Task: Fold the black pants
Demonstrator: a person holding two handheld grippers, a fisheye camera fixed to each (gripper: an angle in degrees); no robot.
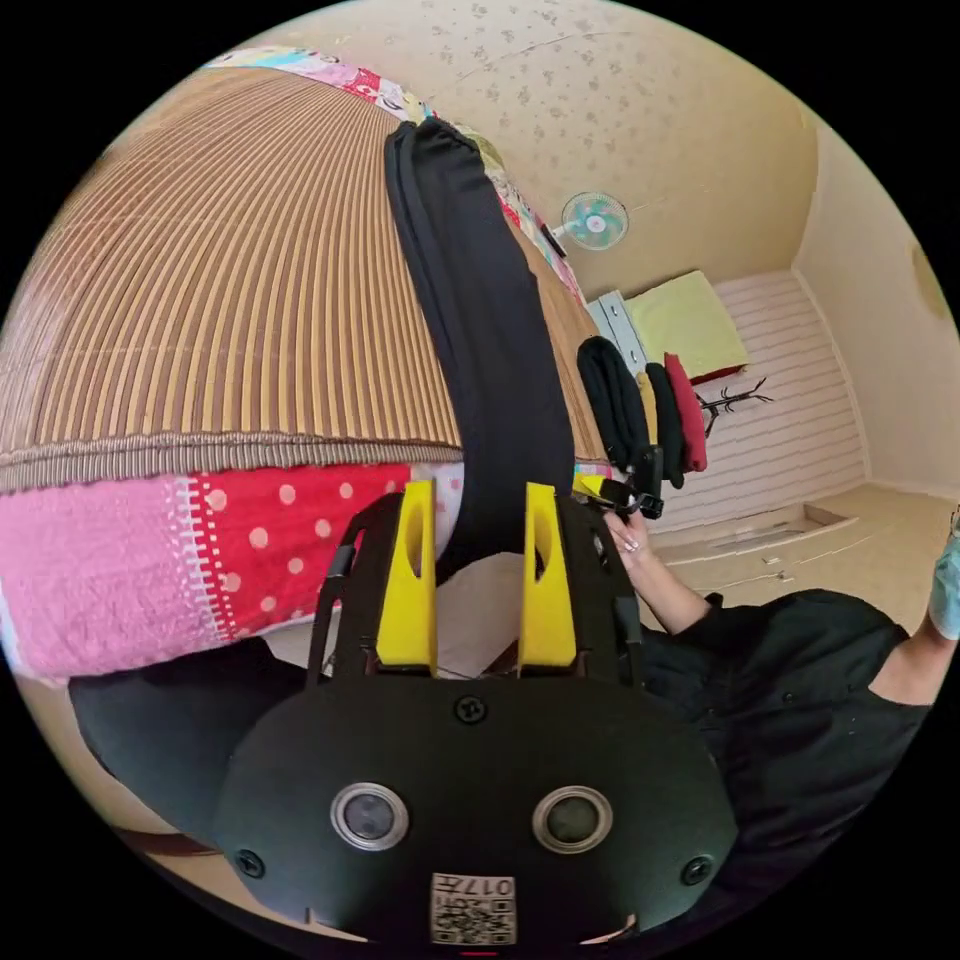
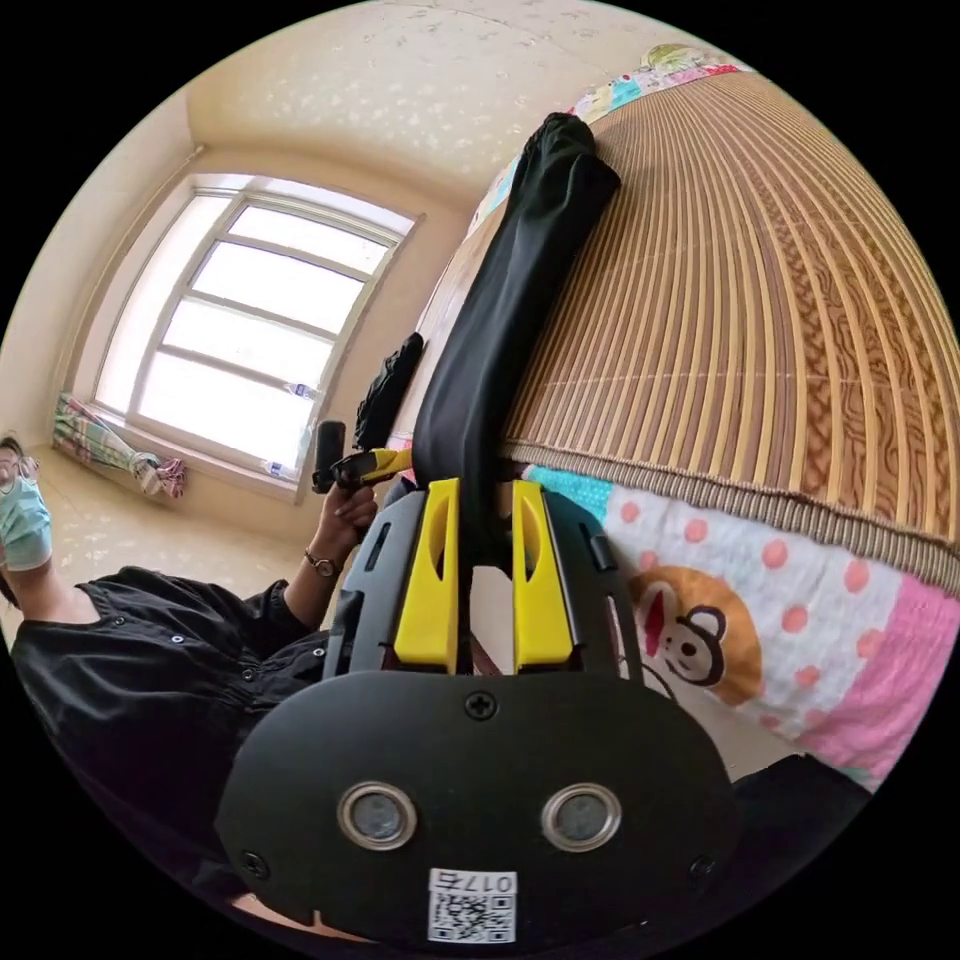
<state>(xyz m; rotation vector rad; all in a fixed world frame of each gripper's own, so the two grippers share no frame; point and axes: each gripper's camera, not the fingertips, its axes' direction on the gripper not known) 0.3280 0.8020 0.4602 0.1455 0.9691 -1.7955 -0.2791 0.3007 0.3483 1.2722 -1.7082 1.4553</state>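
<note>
Left gripper view: my left gripper (image 1: 478, 500), jaws set apart, has the near end of the black pants (image 1: 480, 300) running between them — whether the pads press the cloth I cannot tell. The pants run toward 12 o'clock as one long narrow strip on the bamboo mat (image 1: 220, 300). My right gripper (image 1: 620, 490) shows at 3 o'clock.

Right gripper view: my right gripper (image 2: 485, 500) flanks the same end likewise; grip uncertain. Judged progress — legs seem already laid together lengthwise; the crosswise folds remain to be done.
</note>
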